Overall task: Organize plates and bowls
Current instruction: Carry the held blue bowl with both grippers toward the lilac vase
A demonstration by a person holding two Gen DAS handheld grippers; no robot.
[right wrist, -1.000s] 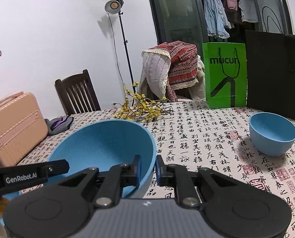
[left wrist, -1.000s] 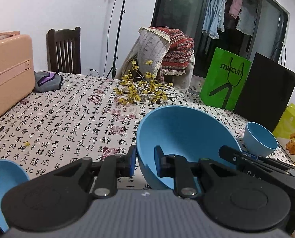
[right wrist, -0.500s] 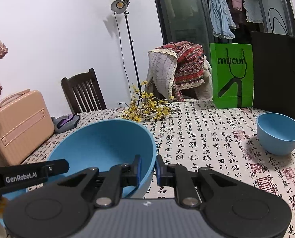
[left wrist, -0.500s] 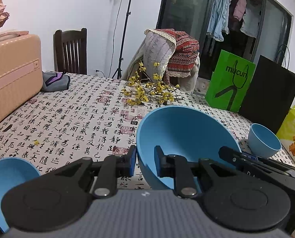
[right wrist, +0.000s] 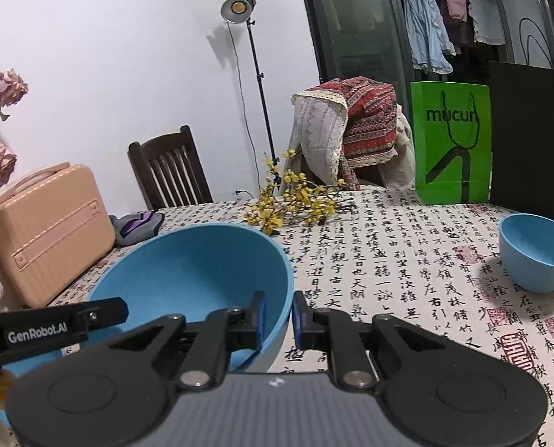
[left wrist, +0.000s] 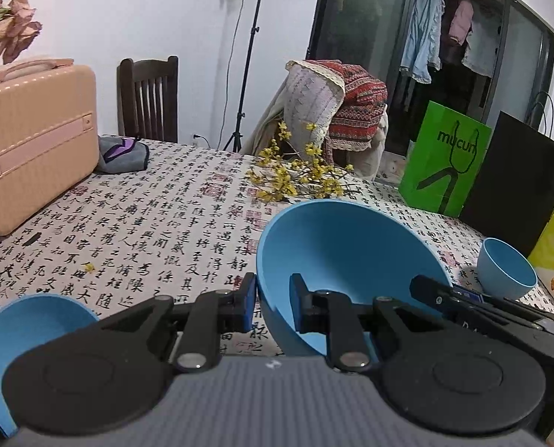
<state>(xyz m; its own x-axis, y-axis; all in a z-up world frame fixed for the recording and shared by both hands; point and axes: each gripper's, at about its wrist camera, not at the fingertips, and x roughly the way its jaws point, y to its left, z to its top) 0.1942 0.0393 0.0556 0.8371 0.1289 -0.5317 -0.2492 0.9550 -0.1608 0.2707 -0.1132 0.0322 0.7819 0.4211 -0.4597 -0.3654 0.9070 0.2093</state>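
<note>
A large blue bowl (left wrist: 344, 253) hangs tilted above the patterned tablecloth, held from both sides. My left gripper (left wrist: 273, 300) is shut on its left rim. My right gripper (right wrist: 278, 318) is shut on its right rim, and the same large blue bowl (right wrist: 198, 272) fills the lower left of the right wrist view. A small blue bowl (left wrist: 506, 270) stands upright on the cloth at the right; in the right wrist view that small blue bowl (right wrist: 537, 257) sits at the right edge. Another blue bowl (left wrist: 23, 331) lies at the lower left, partly hidden by the left gripper's body.
A peach suitcase (left wrist: 31, 138) stands at the table's left. Yellow flower sprigs (left wrist: 299, 175) lie at the back middle, a grey-purple cloth (left wrist: 122, 152) beside the suitcase. A green bag (left wrist: 444, 156) and a black bag (left wrist: 519, 186) stand at the back right. Chairs (left wrist: 148, 98) line the far side.
Both views have tilted up a little and show more of the room. The large bowl stays gripped by both grippers, in the same place between the fingers.
</note>
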